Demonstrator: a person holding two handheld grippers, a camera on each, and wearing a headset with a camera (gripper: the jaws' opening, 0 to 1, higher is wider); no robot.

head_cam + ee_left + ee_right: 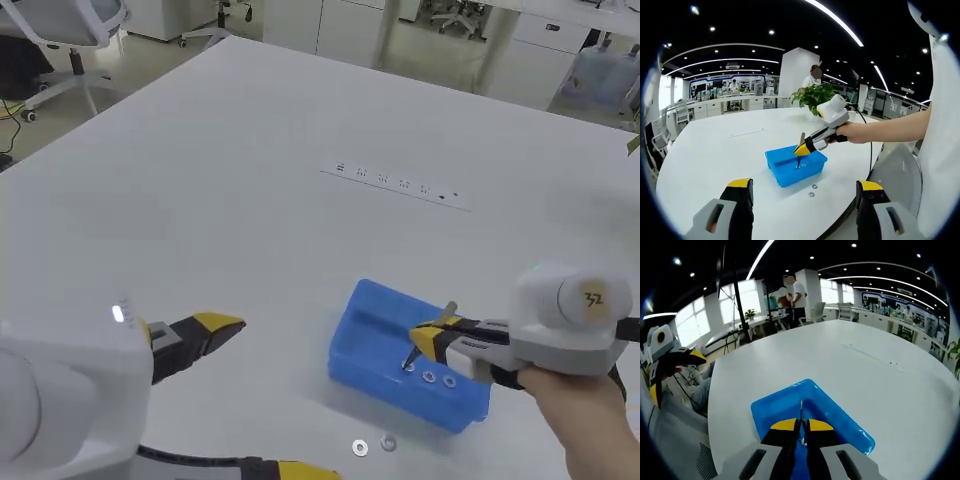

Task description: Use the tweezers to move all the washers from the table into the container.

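Well, right gripper [431,336] clamps tweezers [411,357], left gripper [804,185] gapes; thin, slippery washers [360,447] want pinching by the rim.

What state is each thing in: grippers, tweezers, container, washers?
left gripper: open, holding nothing.
right gripper: shut on the tweezers.
tweezers: tips down inside the container.
container: open-topped, holds washers.
table washers: two, lying flat, beside the container.

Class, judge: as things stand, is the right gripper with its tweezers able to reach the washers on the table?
Probably yes: the washers lie uncovered on the table beside the container, near the tweezers in the right gripper.
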